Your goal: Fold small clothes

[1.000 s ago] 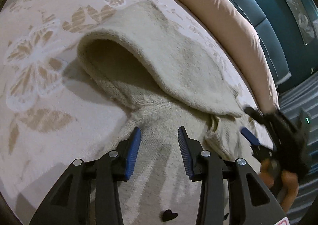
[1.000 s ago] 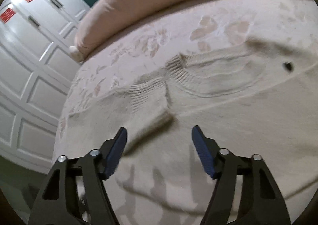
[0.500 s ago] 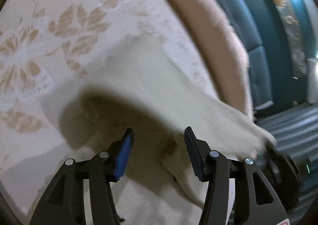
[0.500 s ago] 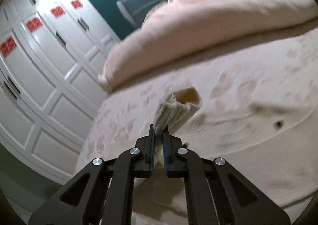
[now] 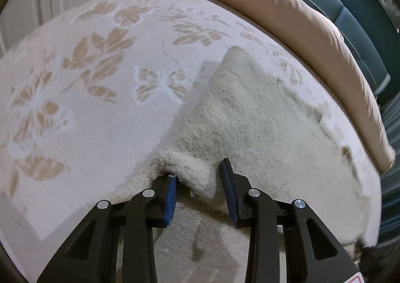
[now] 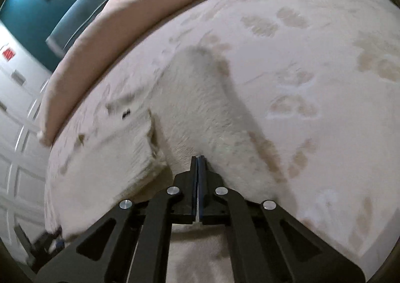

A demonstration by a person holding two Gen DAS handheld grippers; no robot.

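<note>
- Left wrist view: sits low and close over the bed, looking forward between the left gripper [image 5: 200, 183] fingers across a cream sweater [image 5: 250, 113].
- Right wrist view: equally close, facing along the right gripper [image 6: 198, 168].
- Both share the sweater, patterned blanket [image 5: 100, 83] and pink pillow [image 6: 105, 40].

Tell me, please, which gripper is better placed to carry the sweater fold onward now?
Probably the right. The right gripper is shut on the cream sweater and lifts its fabric, while the left gripper is open, with only a bunched edge between its fingers.
</note>
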